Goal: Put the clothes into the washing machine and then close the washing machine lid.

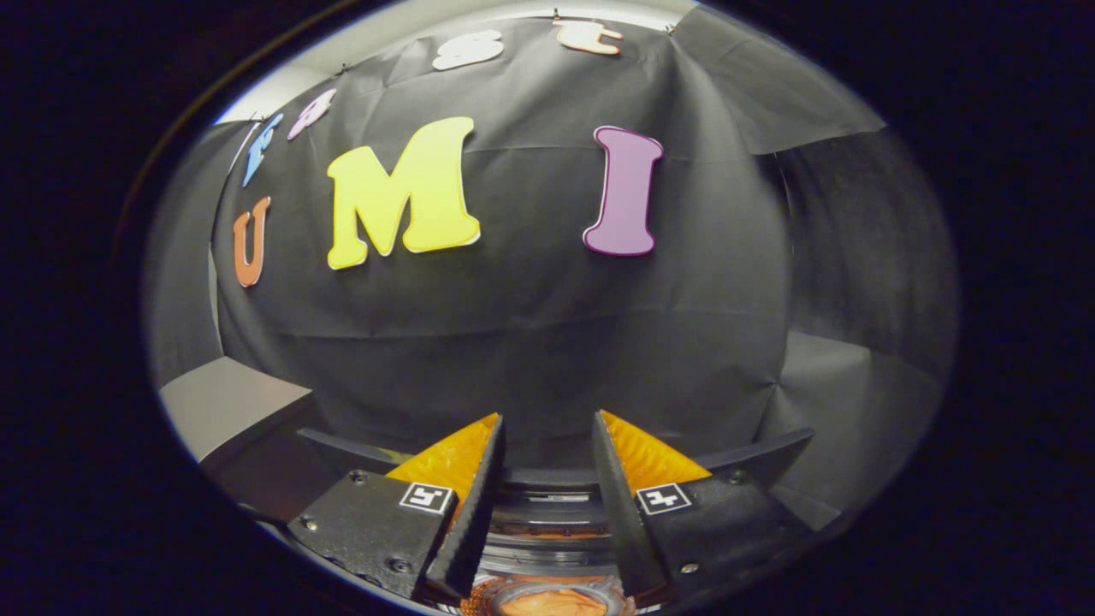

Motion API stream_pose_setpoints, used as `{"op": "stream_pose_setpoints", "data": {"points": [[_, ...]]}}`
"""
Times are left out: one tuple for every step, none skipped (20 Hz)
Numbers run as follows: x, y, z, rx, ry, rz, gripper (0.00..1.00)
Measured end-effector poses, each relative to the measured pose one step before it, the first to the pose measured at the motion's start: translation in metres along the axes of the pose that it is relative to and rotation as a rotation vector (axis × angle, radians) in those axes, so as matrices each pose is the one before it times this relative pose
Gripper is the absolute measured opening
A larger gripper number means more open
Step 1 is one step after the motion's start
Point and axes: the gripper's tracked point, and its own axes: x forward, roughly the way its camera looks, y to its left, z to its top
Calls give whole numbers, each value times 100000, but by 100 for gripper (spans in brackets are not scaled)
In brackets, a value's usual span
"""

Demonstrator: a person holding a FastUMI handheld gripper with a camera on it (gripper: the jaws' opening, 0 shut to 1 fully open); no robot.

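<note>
My gripper (548,417) stands open above the washing machine, with nothing between its fingers. Below and between the fingers I see the machine's round drum opening, with ribbed rings around its rim (547,524). Deep inside the drum lies an orange piece of cloth (552,604), only partly visible. A dark curved band (761,453) runs behind both fingers from left to right. It looks like the machine's back edge or its raised lid, and I cannot tell which. The fingers point toward the booth's cloth wall beyond.
A grey flat surface (227,402) with a sharp corner sits to the left of the fingers, beside the machine. The black cloth wall (530,342) closes the space just beyond the machine and wraps around on the right.
</note>
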Motion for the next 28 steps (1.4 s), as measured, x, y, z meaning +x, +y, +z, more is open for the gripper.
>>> {"op": "stream_pose_setpoints", "data": {"points": [[-452,-26,-129,-189,-541,-775,65],[-600,-69,-78,-20,-597,-590,64],[-349,-41,-11,-31,-616,-382,65],[-137,76,-140,-194,-413,-375,65],[-249,-8,-45,-278,-53,-365,64],[-385,25,-179,-265,188,-386,65],[-381,5,-127,95,-102,-438,65],[-400,-40,-67,138,-396,-496,65],[-339,28,-187,-246,-428,-415,64],[-417,-32,-76,32,-238,-462,64],[-342,50,-211,92,-131,-455,64],[-384,-7,-133,50,23,-498,64],[-378,21,-106,-164,99,-542,64],[-417,-68,-218,-138,93,-462,65],[-489,3,-229,-14,158,-353,65],[-390,-24,-163,-22,266,-148,65],[-427,15,-314,57,262,-150,65],[-366,15,-134,-133,300,-169,65],[-300,32,-193,-183,305,-344,65],[-338,-86,-188,-85,189,-398,65],[-339,-31,-120,96,98,-394,65],[-225,-40,-210,46,67,-305,65],[-229,40,-212,-7,143,-222,65],[-301,79,-211,-10,132,-187,65],[-393,-57,-151,-10,136,-119,65],[-150,-78,-282,68,236,-154,65],[-236,35,-191,100,-63,-123,65],[-227,-71,-100,5,-332,-65,65]]}}
